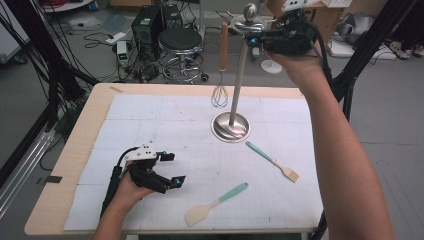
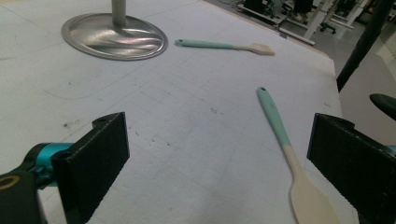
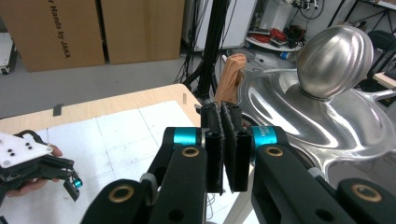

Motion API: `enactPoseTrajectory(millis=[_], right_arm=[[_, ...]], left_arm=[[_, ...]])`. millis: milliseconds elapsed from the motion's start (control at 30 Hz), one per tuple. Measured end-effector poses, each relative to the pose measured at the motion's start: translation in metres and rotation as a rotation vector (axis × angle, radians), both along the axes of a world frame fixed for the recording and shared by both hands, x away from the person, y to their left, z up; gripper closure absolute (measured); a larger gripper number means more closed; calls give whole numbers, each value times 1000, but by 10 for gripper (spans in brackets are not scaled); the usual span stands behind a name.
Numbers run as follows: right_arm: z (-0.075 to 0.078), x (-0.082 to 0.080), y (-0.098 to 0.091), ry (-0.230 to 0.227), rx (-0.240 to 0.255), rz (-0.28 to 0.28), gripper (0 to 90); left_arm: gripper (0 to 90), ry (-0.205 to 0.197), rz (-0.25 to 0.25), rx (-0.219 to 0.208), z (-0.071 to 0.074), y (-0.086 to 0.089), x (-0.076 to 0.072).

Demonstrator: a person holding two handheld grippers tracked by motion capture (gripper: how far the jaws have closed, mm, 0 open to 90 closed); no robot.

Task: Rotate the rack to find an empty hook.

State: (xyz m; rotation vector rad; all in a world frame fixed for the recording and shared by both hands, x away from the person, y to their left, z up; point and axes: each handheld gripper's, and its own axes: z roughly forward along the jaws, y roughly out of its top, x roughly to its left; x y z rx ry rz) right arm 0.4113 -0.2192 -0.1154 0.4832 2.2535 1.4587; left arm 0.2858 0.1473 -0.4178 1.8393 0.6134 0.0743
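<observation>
High view shows our right gripper (image 1: 256, 44) raised beside the top of the steel utensil stand (image 1: 237, 80), jaws pressed together on nothing, just beside the wooden handle of the whisk (image 1: 220, 70) that hangs from the stand. Our left gripper (image 1: 171, 169) rests low over the white mat (image 1: 150, 125) with its jaws wide apart. Near it lies a teal-handled spatula (image 1: 215, 204); a teal-handled brush (image 1: 273, 161) lies near the stand's base.
</observation>
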Motion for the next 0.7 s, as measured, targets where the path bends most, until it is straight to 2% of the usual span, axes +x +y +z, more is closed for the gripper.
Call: enactPoseTrajectory(millis=[167, 267, 333, 367, 533, 700], right_arm=[[-2, -3, -3, -7, -5, 10, 872], [-6, -4, -5, 15, -14, 2, 872], [-8, -3, -8, 9, -11, -1, 872], [-9, -3, -9, 24, -11, -6, 872], [-13, -2, -16, 16, -13, -24, 875], [-21, 3, -27, 32, 0, -63, 884]], left_arm=[[63, 5, -2, 5, -1, -1, 0], [62, 6, -3, 8, -1, -1, 0], [62, 2, -5, 9, -1, -1, 0], [62, 3, -5, 10, -1, -1, 0], [63, 4, -4, 11, -1, -1, 0], [63, 7, -5, 12, -1, -1, 0]])
